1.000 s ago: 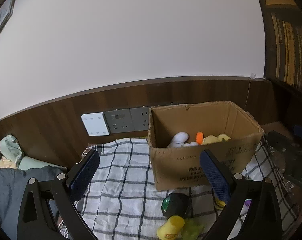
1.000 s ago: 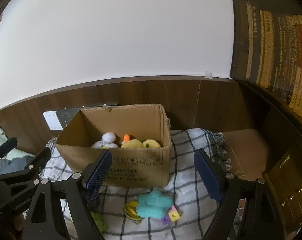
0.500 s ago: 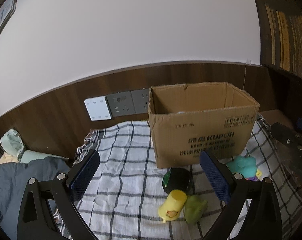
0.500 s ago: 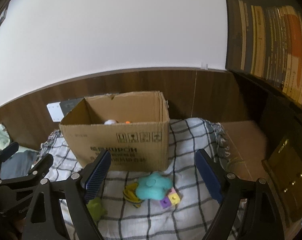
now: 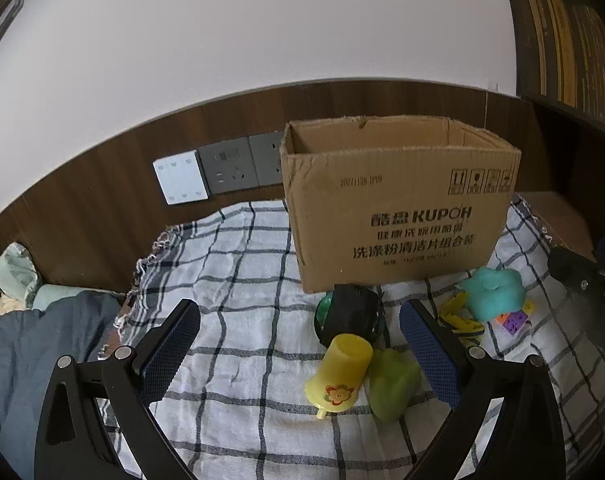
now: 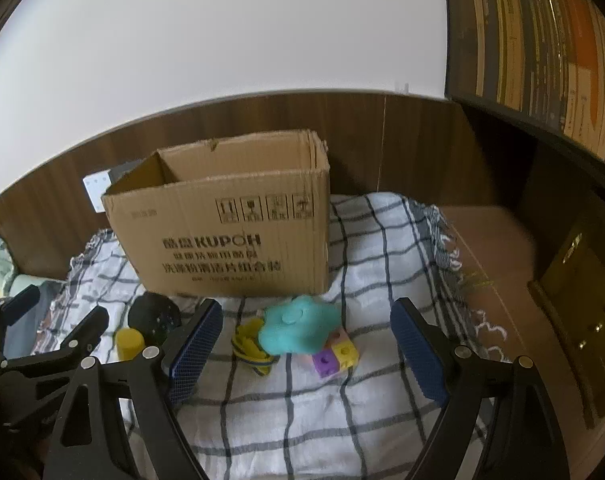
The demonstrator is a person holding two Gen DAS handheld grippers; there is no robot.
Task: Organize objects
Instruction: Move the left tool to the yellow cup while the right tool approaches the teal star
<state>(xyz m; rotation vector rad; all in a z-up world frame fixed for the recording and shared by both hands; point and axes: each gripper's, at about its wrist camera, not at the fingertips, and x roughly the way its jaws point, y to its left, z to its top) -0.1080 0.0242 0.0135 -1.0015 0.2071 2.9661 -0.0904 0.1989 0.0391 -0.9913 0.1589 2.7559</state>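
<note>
While both hand-held grippers hung spread wide and empty, the left gripper [image 5: 300, 344] framed a tipped yellow cup [image 5: 339, 374] and green toy [image 5: 392, 384]. Between the right gripper [image 6: 306, 346] fingers lay a teal plush [image 6: 300, 330] beside coloured blocks [image 6: 336, 354], on checked cloth [image 6: 382, 240] before the cardboard box [image 6: 230, 236].

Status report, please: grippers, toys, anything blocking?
Left gripper open, right gripper open, both empty. Toys loose on checked cloth before cardboard box. Nothing blocking.

White wall [image 5: 262, 40] over dark wood panelling [image 5: 82, 208] — bookshelf [image 6: 542, 40] at right.
</note>
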